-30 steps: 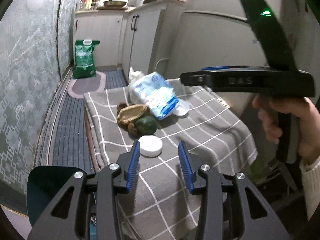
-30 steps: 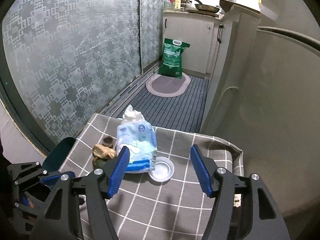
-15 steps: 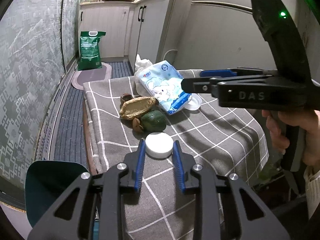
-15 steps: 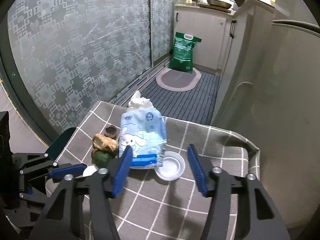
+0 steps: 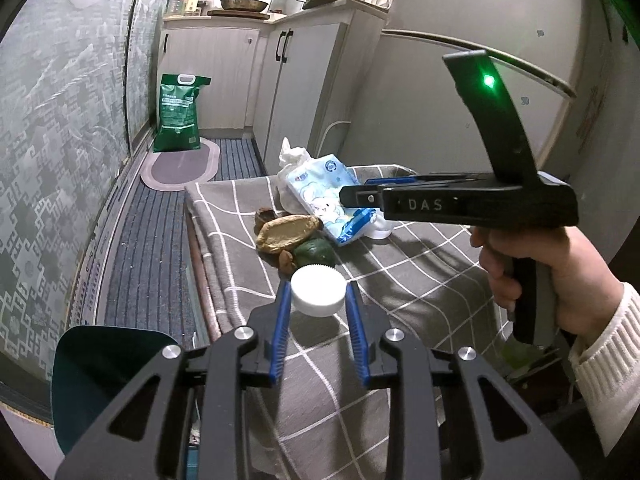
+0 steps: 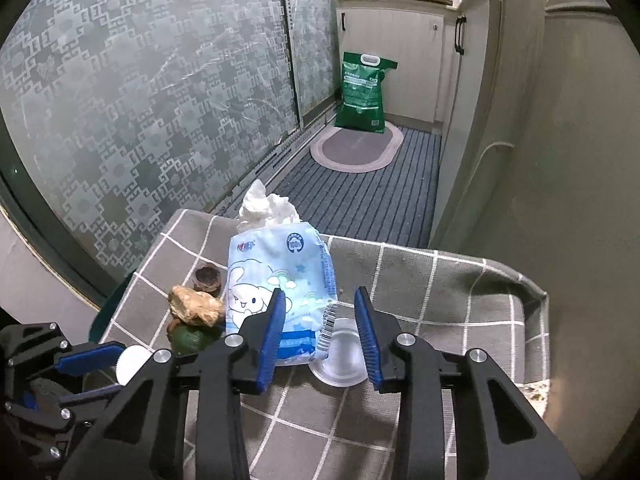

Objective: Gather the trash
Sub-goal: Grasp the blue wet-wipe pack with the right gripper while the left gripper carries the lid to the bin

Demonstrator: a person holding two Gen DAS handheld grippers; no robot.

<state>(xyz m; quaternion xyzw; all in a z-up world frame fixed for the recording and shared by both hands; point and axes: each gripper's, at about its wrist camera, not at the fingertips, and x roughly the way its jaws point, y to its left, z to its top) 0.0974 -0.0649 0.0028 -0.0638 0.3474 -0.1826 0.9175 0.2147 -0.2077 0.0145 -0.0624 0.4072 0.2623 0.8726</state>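
My left gripper (image 5: 316, 312) has its fingers clamped on the white cap (image 5: 318, 295) near the desk's (image 5: 420, 280) left edge. My right gripper's (image 6: 320, 334) fingers are closing, still apart, around the clear lid (image 6: 340, 360) beside the tissue pack (image 6: 276, 284) mid-desk.

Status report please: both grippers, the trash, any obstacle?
Left gripper shut on white cap. Right gripper closing over clear lid, no contact visible. Tissue pack overlaps the lid's left edge.
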